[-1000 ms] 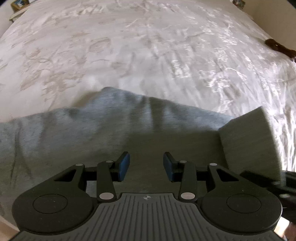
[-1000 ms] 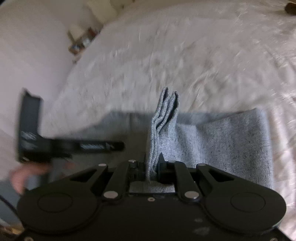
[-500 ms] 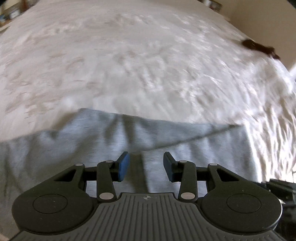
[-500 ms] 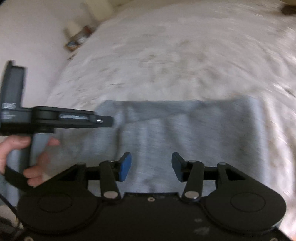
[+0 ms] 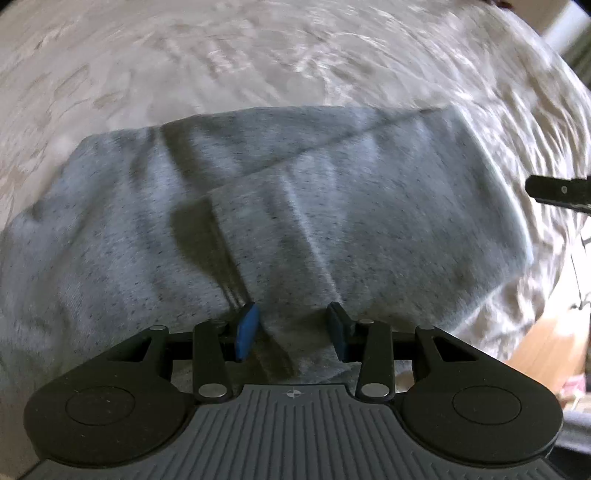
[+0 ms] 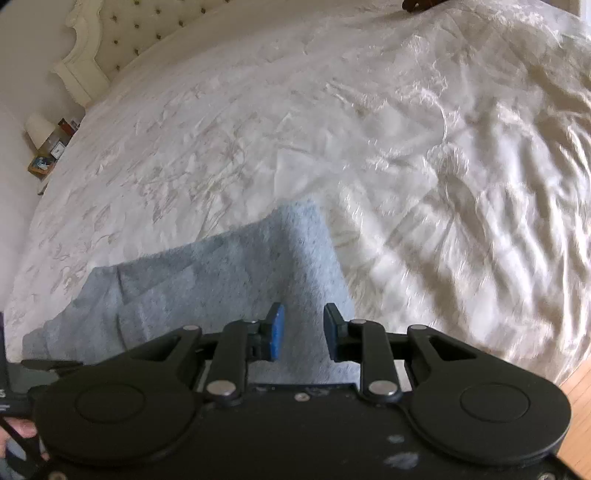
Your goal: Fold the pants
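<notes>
Grey pants (image 5: 332, 206) lie folded on the white bedspread (image 5: 258, 55), the top layer's hem running diagonally toward my left gripper (image 5: 293, 326). That gripper hangs close over the cloth's near edge and is open. Its blue pads (image 5: 246, 330) straddle a low ridge of fabric without pinching it. In the right wrist view the pants (image 6: 207, 273) spread to the left. My right gripper (image 6: 303, 330) hovers over their right end, its jaws closing. Grey cloth shows in the gap, but the pads do not press on it.
A tufted headboard (image 6: 96, 48) and a nightstand with a lamp (image 6: 38, 129) stand at the far left. A dark brown object (image 6: 417, 3) lies at the bed's far side. Wooden floor (image 6: 580, 384) shows past the bed's near right edge. A hand (image 6: 20, 430) shows at lower left.
My right gripper let go of the bunched fold it held upright, opened wide, then narrowed, sliding toward the pants' right end. The left gripper dropped closer to the cloth.
</notes>
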